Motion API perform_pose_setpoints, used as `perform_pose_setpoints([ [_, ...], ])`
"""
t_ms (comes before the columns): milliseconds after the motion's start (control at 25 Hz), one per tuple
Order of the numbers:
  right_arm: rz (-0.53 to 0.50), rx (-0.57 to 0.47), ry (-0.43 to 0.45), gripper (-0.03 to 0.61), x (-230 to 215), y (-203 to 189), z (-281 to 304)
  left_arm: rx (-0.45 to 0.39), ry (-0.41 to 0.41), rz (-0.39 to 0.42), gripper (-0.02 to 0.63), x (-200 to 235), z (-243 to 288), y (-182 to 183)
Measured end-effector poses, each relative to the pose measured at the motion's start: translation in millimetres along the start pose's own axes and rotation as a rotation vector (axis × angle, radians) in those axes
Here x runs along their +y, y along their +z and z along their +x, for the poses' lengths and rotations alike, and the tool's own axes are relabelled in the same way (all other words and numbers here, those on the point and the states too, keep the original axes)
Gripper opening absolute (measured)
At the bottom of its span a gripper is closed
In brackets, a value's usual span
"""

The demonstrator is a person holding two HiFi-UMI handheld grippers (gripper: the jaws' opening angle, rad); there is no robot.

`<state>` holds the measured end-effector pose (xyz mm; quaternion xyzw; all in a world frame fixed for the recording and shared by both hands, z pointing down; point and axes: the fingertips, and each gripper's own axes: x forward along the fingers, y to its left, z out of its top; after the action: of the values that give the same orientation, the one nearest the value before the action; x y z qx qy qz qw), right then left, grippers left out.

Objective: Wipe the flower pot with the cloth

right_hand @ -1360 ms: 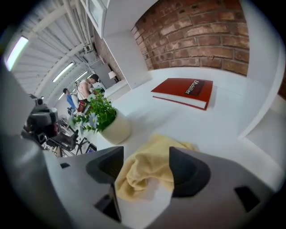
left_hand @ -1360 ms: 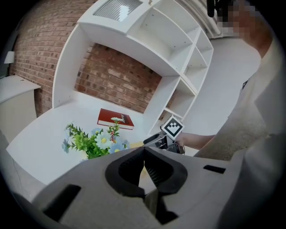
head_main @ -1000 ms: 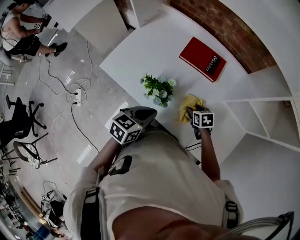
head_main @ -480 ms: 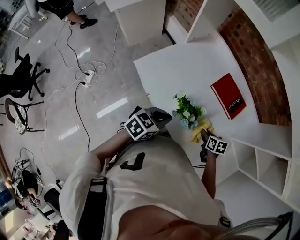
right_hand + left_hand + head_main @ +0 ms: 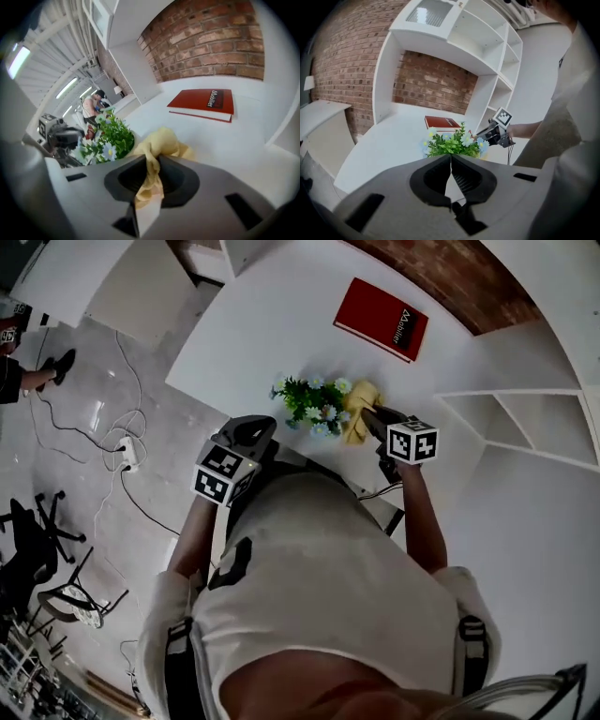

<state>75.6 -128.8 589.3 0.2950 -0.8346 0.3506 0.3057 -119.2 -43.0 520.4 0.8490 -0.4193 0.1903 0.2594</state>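
The flower pot's plant (image 5: 314, 407), green leaves with blue and white flowers, stands on the white table (image 5: 272, 324); the leaves hide the pot itself. My right gripper (image 5: 368, 414) is just right of the plant, shut on a yellow cloth (image 5: 357, 411). In the right gripper view the cloth (image 5: 158, 143) bunches out between the jaws, with the plant (image 5: 111, 138) to the left. My left gripper (image 5: 264, 425) hovers at the table's near edge, shut and empty, pointing at the plant (image 5: 451, 144). The right gripper (image 5: 487, 136) shows beyond the flowers.
A red book (image 5: 381, 319) lies flat behind the plant near the brick wall. White shelving (image 5: 525, 423) stands to the right of the table. On the floor at the left lie cables and a power strip (image 5: 127, 454). A person (image 5: 19, 371) sits at the far left.
My right gripper has closed on the yellow cloth and lifted it off the table toward the plant. My left gripper has moved closer to the plant. The head view has swung about.
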Motion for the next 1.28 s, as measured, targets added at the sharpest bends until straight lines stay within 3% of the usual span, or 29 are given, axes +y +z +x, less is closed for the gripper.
perform_pose_setpoints([
  [80,0.101,-0.085,0.040,0.077,3.5,9.1,-10.7,0.066,-0.060,0.076,0.028,1.5,15.8,-3.1],
  [160,0.177,-0.174,0.113,0.077,7.6,28.6,-20.9,0.169,-0.146,0.132,0.283,-3.9,34.4,-15.3],
  [200,0.207,-0.221,0.154,0.077,11.2,37.3,-26.8,0.222,-0.178,0.170,0.339,-6.6,42.9,-23.8],
  [280,0.260,-0.311,0.229,0.078,19.0,48.5,-38.1,0.274,-0.191,0.270,0.352,-5.8,58.6,-35.9],
  [360,0.320,-0.366,0.287,0.078,24.1,53.7,-43.9,0.268,-0.187,0.324,0.370,-2.8,74.7,-36.8],
  [640,0.477,-0.400,0.393,0.080,26.1,42.6,-13.6,0.228,-0.250,0.361,0.379,-10.0,116.4,-27.2],
  [880,0.533,-0.315,0.367,0.081,29.9,10.7,23.9,0.204,-0.191,0.338,0.379,-14.2,131.8,-40.3],
  [1040,0.631,-0.363,0.396,0.083,25.3,-0.3,32.7,0.180,-0.126,0.325,0.379,-15.7,134.7,-40.2],
  [1200,0.774,-0.397,0.398,0.086,17.3,-9.8,32.4,0.199,-0.114,0.353,0.378,-15.9,135.8,-40.2],
  [1280,0.778,-0.402,0.386,0.086,14.7,-13.0,37.0,0.207,-0.109,0.354,0.377,-13.9,134.1,-41.4],
])
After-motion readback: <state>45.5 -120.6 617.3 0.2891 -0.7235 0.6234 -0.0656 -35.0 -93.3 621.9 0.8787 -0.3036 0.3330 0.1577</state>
